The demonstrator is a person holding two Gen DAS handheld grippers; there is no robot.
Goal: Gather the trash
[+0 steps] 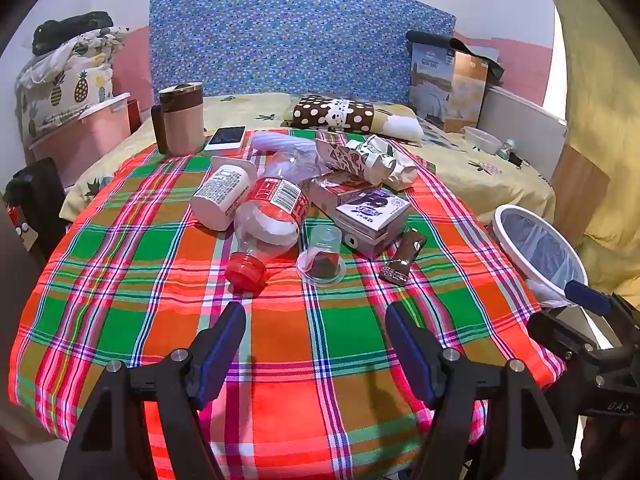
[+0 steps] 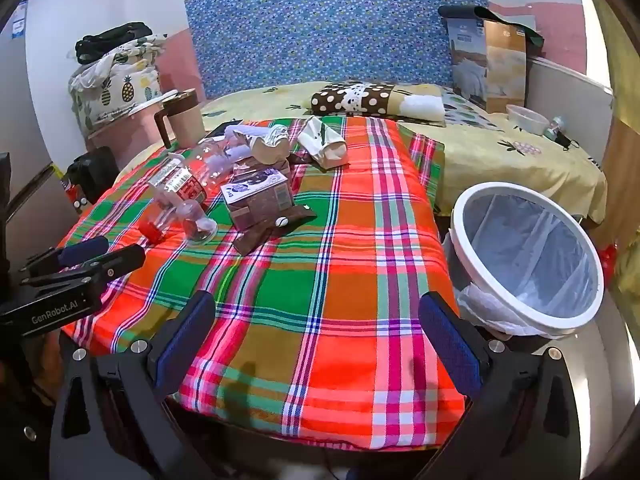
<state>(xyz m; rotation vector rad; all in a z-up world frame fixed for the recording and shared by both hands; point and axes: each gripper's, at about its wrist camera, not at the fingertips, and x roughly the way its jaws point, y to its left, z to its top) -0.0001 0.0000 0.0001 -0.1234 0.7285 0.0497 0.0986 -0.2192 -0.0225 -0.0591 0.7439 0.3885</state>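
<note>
Partly hidden behind the bottle [image 1: 267, 216] and cartons [image 1: 370, 216], the far trash is hard to make out. Inside the clear cup [image 1: 322, 258] something brown is seen; the bin [image 2: 528, 258], lined with a bag, is seen beside the table [image 2: 320, 280]. Both the left gripper [image 1: 316, 336] and right gripper [image 2: 318, 320] are held wide, gripping nothing, near the trash.

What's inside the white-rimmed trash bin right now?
The trash bin shows only its translucent liner bag; no trash is visible. The lowest part, behind the near rim, is hidden.
</note>
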